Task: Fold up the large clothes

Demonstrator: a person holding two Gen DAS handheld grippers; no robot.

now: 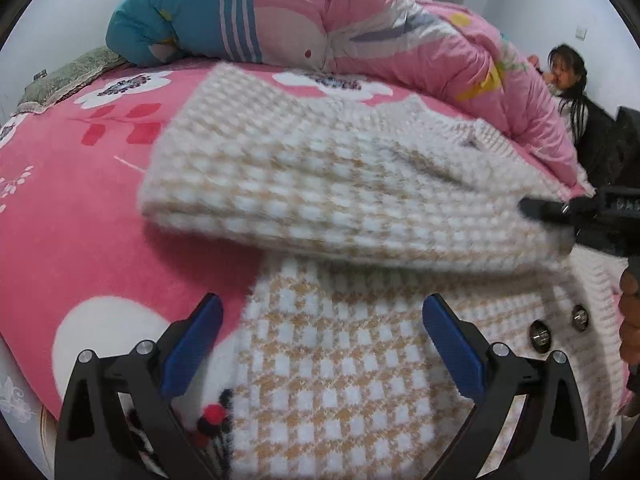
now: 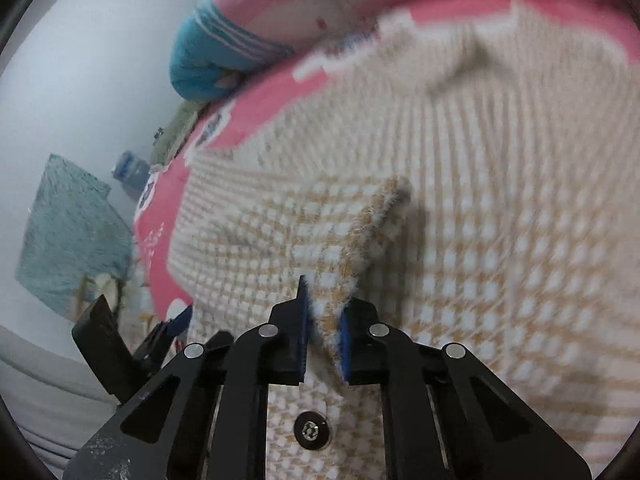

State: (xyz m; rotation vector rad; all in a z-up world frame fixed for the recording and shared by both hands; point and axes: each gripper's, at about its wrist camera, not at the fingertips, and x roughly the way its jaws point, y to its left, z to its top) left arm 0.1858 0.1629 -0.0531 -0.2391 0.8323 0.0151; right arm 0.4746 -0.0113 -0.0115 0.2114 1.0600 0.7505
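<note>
On the pink flowered blanket (image 1: 56, 216) of a bed: one fuzzy white-and-tan checked cardigan (image 1: 344, 360), spread flat, with one part of it (image 1: 320, 184) lifted and carried over the rest.

Left wrist view only: left gripper (image 1: 322, 344), blue pads spread wide, hovering over the flat lower part of the cardigan with nothing between them. Two metal snap buttons (image 1: 540, 334) along the cardigan's right edge. A small red-and-black pompom trim (image 1: 214, 416) near the bottom of the view. A person (image 1: 568, 80) seated at far right behind a rolled pink and teal quilt (image 1: 320, 28). The right gripper's black tip (image 1: 560, 208) shows at the raised fold's right end.

Right wrist view only: right gripper (image 2: 324, 320), pads drawn close and clamped on a corner of the cardigan's fabric. One snap button (image 2: 312, 429) directly beneath the jaws. A teal panel (image 2: 72, 240) leaning by the wall and a water jug (image 2: 130, 170) on the floor. The view is blurred.

Orientation: the raised fold's long axis runs across the left view, from mid-left to the right gripper; the cardigan's full length cannot be judged.
</note>
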